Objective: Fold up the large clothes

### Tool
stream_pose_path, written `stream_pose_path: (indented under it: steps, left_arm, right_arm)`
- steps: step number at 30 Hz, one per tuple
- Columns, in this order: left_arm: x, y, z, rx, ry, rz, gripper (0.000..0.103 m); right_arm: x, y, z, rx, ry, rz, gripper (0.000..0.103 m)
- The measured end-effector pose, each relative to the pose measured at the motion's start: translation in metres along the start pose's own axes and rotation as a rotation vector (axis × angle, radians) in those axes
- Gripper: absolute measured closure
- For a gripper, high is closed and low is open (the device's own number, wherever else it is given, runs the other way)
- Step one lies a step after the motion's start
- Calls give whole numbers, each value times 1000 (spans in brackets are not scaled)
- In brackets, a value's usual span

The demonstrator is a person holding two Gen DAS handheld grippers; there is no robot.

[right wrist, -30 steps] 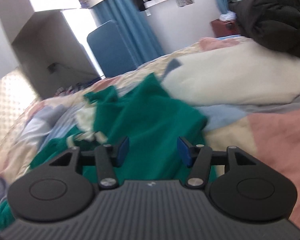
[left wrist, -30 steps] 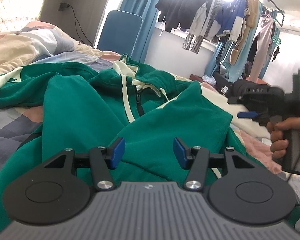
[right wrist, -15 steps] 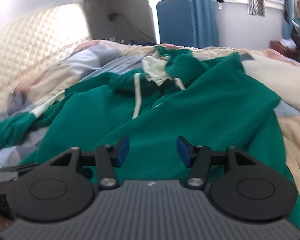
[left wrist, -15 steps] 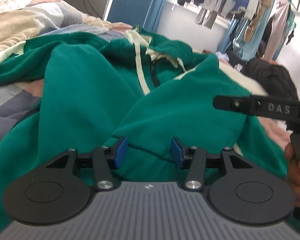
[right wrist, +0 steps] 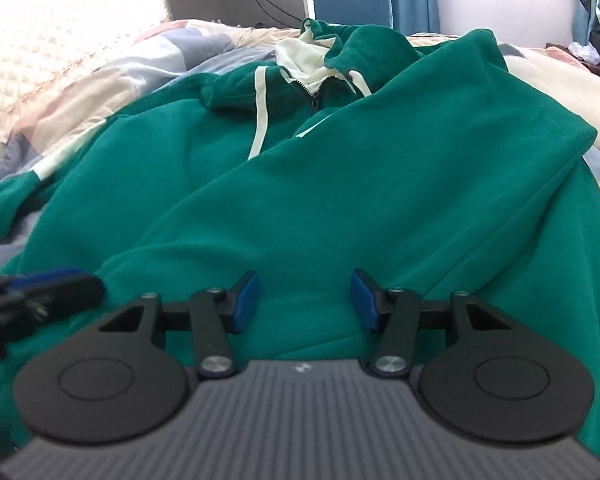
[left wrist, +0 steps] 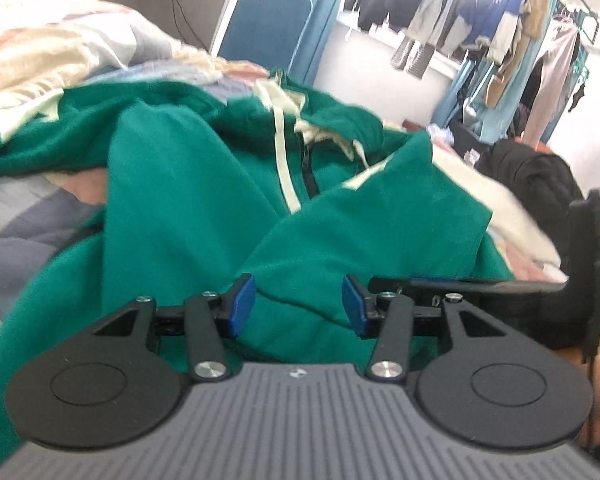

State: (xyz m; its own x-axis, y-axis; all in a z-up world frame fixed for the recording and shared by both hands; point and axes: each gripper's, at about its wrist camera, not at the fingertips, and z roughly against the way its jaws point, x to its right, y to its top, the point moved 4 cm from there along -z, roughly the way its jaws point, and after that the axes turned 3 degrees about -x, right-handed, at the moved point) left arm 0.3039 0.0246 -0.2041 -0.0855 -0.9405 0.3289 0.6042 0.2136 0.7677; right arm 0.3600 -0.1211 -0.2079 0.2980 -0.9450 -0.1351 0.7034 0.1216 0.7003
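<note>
The green hoodie lay spread on the bed, hood end far, hem nearest both tools. Left gripper and right gripper hovered side by side over that hem, jaws apart, grasping nothing.

A: Location type?
B: Home bedroom. A bed with patchwork quilt fills the left of the frame; clothes rack (garments hanging) occupies the upper right.

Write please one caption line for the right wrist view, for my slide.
Right tool, open, above a rumpled green hoodie with cream drawstrings, lying on a patchwork quilt.
</note>
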Motion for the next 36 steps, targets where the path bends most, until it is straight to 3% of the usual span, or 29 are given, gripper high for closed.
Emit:
stream_pose_path:
  steps: [4,7,10,12,14,16,18,21,26,30,32,34,36]
  left_arm:
    - [-6,5,21,67,45,-13,49]
    - [-17,13,35,112,122,-22,48]
    - [-37,31,42,132,252,-47,46]
    - [-56,45,44,129,337,-36,39]
    - [-83,62,45,125,412,-14,39]
    - [-112,80,49,106,537,-16,38]
    - [-134,93,54,94,605,-49,32]
    - [-163,102,54,14,683,-146,30]
    - [-188,91,42,-219,663,-357,30]
    - [-203,73,35,-326,807,-564,30]
    - [-217,71,36,-394,868,-618,45]
    - [-225,77,43,-411,850,-608,77]
    - [-228,95,56,-407,823,-550,86]
  right_arm:
    - [1,1,1,-8,6,-13,50]
    - [0,1,2,-10,1,-2,50]
    - [-3,2,4,-10,-8,22,50]
    - [-5,1,6,-7,-13,41,50]
    - [-5,1,8,-8,-12,47,50]
    - [-4,2,9,-11,-5,40,49]
    - [-2,3,9,-15,7,22,49]
    - [2,6,7,-26,28,-22,49]
    - [8,11,2,-33,57,-84,50]
    - [12,13,0,-35,68,-120,50]
    - [11,15,-2,-36,78,-127,48]
    - [10,16,-4,-37,77,-119,47]
    - [8,18,-5,-38,72,-113,47]
